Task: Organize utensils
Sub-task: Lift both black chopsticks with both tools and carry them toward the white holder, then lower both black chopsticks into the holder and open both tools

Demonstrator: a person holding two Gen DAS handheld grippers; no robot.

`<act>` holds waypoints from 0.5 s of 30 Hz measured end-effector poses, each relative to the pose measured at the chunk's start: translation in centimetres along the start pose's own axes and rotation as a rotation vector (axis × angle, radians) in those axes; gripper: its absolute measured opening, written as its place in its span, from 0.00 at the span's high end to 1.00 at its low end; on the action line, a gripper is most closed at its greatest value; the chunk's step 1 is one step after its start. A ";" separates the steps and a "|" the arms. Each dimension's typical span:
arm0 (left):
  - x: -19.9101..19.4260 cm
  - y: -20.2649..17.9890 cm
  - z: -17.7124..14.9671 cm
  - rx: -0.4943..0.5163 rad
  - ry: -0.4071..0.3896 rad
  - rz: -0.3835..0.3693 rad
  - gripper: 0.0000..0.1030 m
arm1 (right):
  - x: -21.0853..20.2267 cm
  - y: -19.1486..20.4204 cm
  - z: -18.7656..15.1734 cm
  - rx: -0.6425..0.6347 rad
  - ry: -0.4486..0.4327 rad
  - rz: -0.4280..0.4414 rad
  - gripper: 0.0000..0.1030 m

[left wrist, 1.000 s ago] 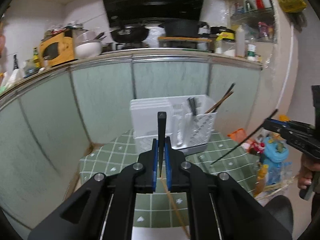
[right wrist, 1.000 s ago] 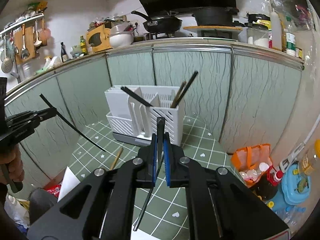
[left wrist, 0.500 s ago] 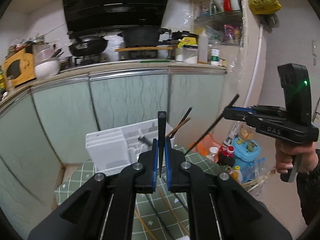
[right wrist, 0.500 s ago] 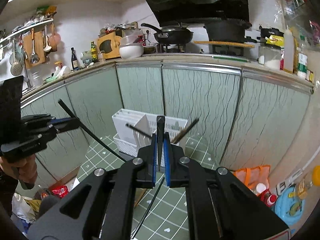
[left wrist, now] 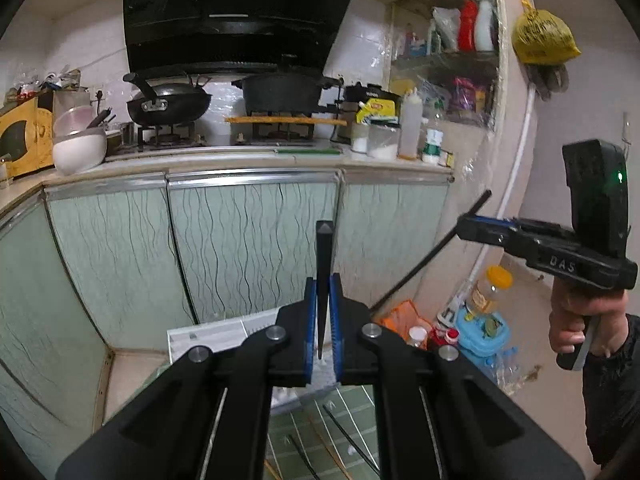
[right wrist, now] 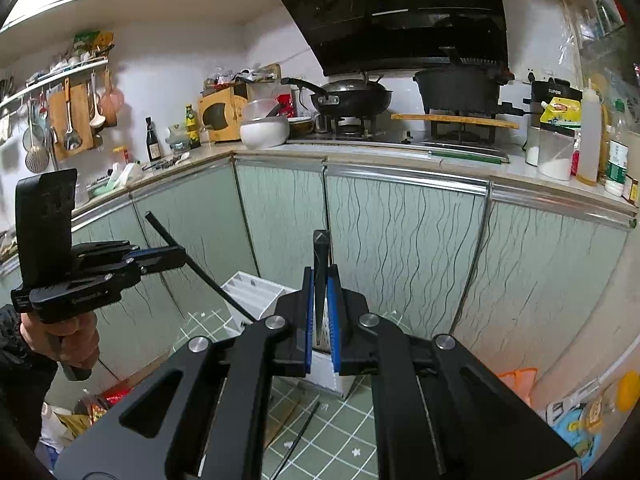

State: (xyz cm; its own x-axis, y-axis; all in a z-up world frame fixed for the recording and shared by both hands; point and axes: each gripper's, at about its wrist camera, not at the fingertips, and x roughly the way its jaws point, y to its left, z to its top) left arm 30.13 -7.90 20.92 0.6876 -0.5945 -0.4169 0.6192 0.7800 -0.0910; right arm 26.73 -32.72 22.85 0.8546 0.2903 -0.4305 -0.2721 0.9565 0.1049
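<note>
The left gripper (left wrist: 322, 328) has its blue-padded fingers (left wrist: 309, 320) pinching a black chopstick (left wrist: 323, 276) that stands upright between them, blunt end up. The right gripper (right wrist: 321, 312) likewise clamps a second black chopstick (right wrist: 321, 280), upright in its own view. Seen from across, each stick actually slants: in the left view the right gripper's chopstick runs diagonally down from its fingers toward the floor, and the right view shows the same for the left one. Both grippers are held up in the air, level with the pale green cabinet doors (right wrist: 400, 248). The white utensil rack (right wrist: 256, 292) sits below on the green tiled floor (right wrist: 344, 444) — largely hidden behind the fingers. More chopsticks — loose ones (left wrist: 348, 440) — lie on the tiles near the rack.
</note>
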 end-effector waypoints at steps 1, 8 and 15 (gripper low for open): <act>0.4 0.4 0.4 -0.008 0.000 -0.006 0.93 | 0.4 -0.2 0.3 -0.001 0.002 0.002 0.94; 3.9 2.7 1.0 -0.013 0.022 -0.018 0.93 | 4.4 -1.6 0.0 0.005 0.038 0.010 0.94; 7.7 3.9 -0.6 -0.001 0.070 -0.040 0.93 | 8.0 -2.6 -1.7 0.015 0.082 0.026 0.94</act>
State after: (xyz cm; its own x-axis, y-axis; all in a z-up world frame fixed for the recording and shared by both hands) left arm 37.59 -9.34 16.77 0.6341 -0.6105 -0.4747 0.6455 0.7558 -0.1097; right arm 33.55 -32.92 17.56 0.8079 0.3126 -0.4997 -0.2868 0.9491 0.1301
